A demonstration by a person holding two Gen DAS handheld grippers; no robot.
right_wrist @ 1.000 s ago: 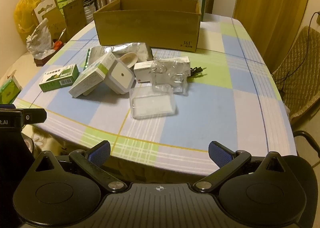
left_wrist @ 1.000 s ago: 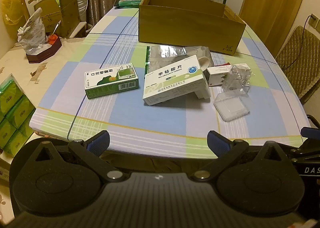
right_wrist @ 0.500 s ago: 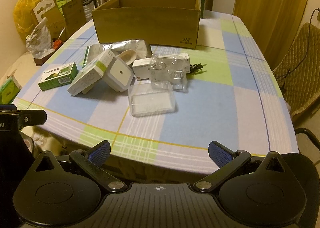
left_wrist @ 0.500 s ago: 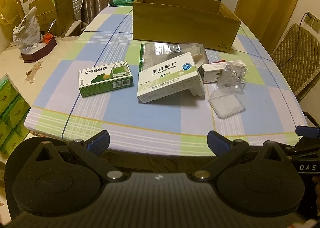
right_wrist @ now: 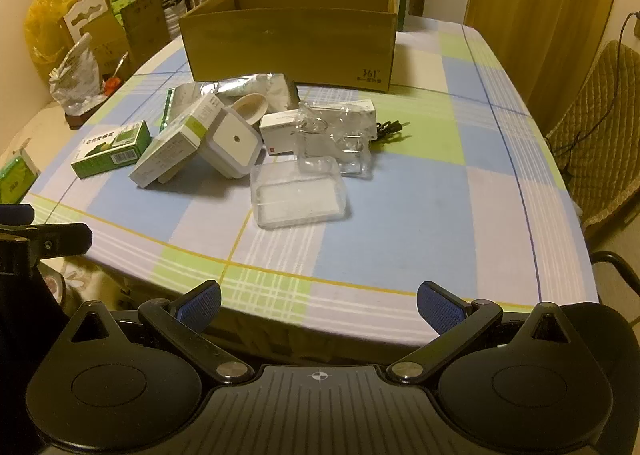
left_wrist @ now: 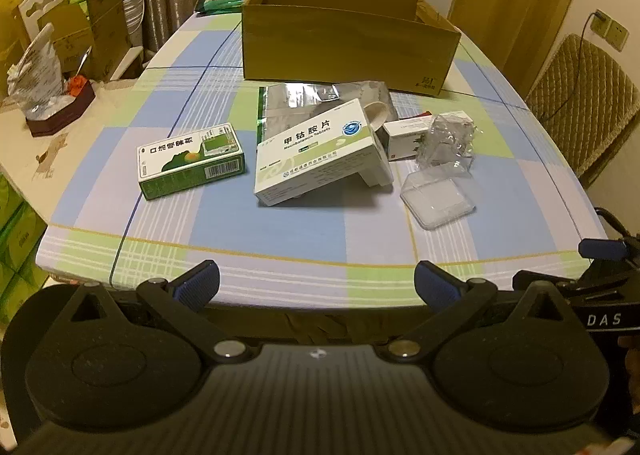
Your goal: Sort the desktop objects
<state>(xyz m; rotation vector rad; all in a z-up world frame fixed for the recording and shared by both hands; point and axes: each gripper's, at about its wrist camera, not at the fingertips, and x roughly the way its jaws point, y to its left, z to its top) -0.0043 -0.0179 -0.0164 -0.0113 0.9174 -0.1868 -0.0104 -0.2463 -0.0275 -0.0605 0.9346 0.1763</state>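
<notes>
While jaws gape, boxes [left_wrist: 320, 153] lie beyond.

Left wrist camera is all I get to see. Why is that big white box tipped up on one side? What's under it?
Observer: A white cube with a small dark dot on its face. The white box leans on it.
Operator: Is anything hiding behind the crinkly see-through plastic?
Observer: Yes. A black cord lies just past the plastic wrapper, at the far end of the small white box.
Operator: Is the other gripper holding something?
Observer: No. The right gripper is open, with nothing between its fingers.
</notes>
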